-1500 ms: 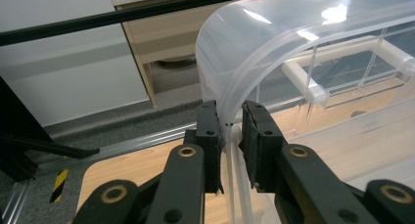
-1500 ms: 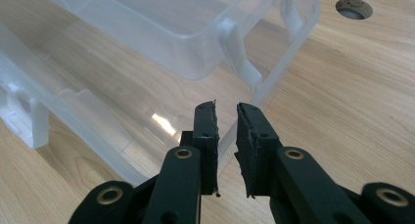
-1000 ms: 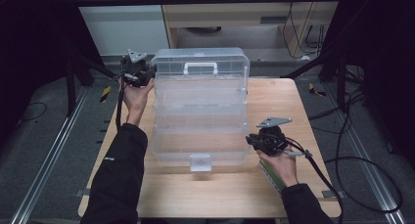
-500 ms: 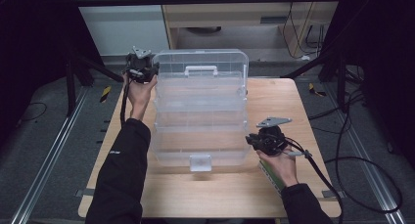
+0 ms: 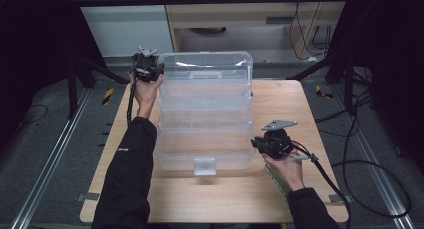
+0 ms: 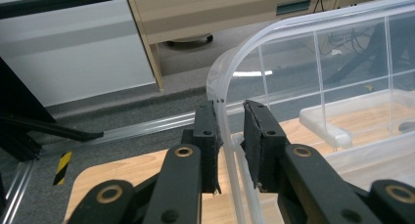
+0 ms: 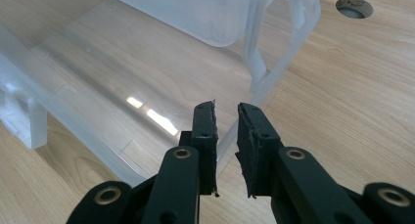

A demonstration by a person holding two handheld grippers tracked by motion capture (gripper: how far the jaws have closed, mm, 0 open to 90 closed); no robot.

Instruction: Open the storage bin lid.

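Wooden and pale, the table (image 5: 300, 104) stood on grey carpet with a beige cabinet (image 5: 235, 19) behind it and dark cables trailing off at the right. Most of its middle was taken up by the clear plastic box (image 5: 205, 114), a large see-through case with ribbed tiers, a handle near its far end and a small latch (image 5: 205, 165) at the near edge facing you.

Your left gripper (image 5: 146, 69) sat at the far left corner of the box, your hand wrapped round it at the table's far edge. In the left gripper view its two black jaws straddled the curved clear rim (image 6: 230, 121) of that corner: the wall ran up between the pads, a narrow gap was open between them, and I could not tell whether they pressed on the plastic or only flanked it.

Your right gripper (image 5: 272, 144) lay low at the near right corner of the box, just beside its side wall, the grey plate on top. In the right gripper view the jaws stood slightly apart with the clear edge (image 7: 230, 141) of the box running down into the gap; whether the pads bit on it I could not tell. A round hole (image 7: 354, 7) in the tabletop showed beyond.
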